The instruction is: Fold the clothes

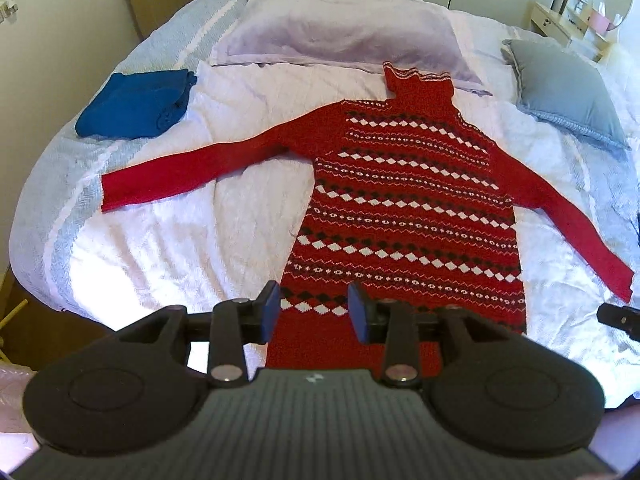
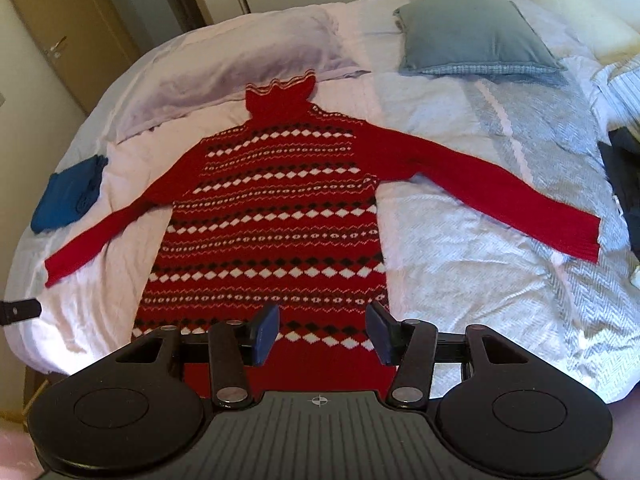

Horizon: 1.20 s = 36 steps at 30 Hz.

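Red sweater (image 1: 404,200): spread flat, sleeves out, unfolded.
Blue garment (image 1: 136,104): folded, left of sweater (done).
Left gripper (image 1: 314,312): released, empty.
Right gripper (image 2: 322,334): released, empty.

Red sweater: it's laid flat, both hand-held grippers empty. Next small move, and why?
Probably lower the left hand-held gripper to the left sleeve cuff and pinch it. The red sweater lies face up on the bed with both sleeves spread wide, so folding a sleeve across the body looks like the first step. Both hand-held grippers are open above the hem.
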Tool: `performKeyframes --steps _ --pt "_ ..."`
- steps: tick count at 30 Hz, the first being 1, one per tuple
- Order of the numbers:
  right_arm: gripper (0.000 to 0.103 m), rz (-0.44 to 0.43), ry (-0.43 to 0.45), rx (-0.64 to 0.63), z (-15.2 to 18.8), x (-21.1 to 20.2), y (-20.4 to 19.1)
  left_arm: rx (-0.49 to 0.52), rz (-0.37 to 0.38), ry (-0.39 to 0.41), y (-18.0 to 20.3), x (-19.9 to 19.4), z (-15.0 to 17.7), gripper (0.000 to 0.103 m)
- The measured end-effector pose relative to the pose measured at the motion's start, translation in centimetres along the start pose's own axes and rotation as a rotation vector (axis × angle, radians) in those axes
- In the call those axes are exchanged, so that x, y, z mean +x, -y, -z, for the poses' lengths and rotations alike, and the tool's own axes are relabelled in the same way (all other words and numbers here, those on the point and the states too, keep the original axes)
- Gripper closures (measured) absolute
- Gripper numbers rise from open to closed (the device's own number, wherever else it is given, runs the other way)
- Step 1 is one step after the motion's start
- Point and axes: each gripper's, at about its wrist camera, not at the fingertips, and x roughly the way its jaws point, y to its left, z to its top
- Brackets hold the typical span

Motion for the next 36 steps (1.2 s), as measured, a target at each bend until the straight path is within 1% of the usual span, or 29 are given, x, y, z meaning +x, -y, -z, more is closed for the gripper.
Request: performKeyframes --steps 7,11,14,15,16,19,23,24,27,29,32,34,36 --pt "0.051 0.017 -0.013 -0.003 0.0 -0.4 0.2 -0.004 0.006 -0.004 0.1 -0.1 -0.2 0.068" --pt "0.051 0.027 -0.02 0.001 0.0 -0.1 0.6 -0.008 0.008 -0.012 0.2 0.5 -0.2 0.066" --pt "0.051 0.036 -0.034 0.012 -0.3 0.9 0.9 -0.031 0.012 -0.02 -0.5 1.7 -0.3 0.064" --pt "0.051 0.039 -0.04 0.016 -0.3 1.3 0.9 -0.063 0.024 -0.02 -1.1 2.5 -0.4 0.061" --pt "0.051 0.043 -0.045 0.021 -0.4 1.8 1.0 -0.097 0.037 -0.02 -1.9 3.3 -0.4 0.06" --pt "0.051 0.057 -0.071 0.034 -0.7 3.5 1.2 -0.325 0.121 -0.016 -6.5 6.8 -0.4 0.06" --pt "0.051 0.103 -0.132 0.043 -1.4 6.9 0.9 -0.669 0.148 0.006 -14.5 12.4 -0.4 0.06" --pt "0.051 0.116 -0.146 0.044 -1.6 7.7 0.8 -0.723 0.137 0.018 -16.1 13.7 -0.5 0.06" --pt "0.051 0.158 -0.189 0.039 -2.4 10.9 -0.1 -0.886 0.068 0.051 -21.2 17.9 -1.6 0.06" --pt "0.051 0.19 -0.208 0.035 -3.1 13.1 -0.9 -0.999 0.044 0.061 -24.2 20.9 -2.4 0.06" --pt "0.051 0.236 -0.219 0.055 -4.2 16.4 -2.0 -1.138 0.02 0.078 -28.1 25.0 -3.3 0.06" --pt "0.051 0.241 -0.231 0.105 -4.9 19.0 -2.4 -1.169 -0.009 0.092 -29.9 27.6 -3.8 0.06" --pt "0.051 0.236 -0.255 0.16 -5.3 21.4 -2.7 -1.179 -0.067 0.086 -31.3 29.8 -4.3 0.06"
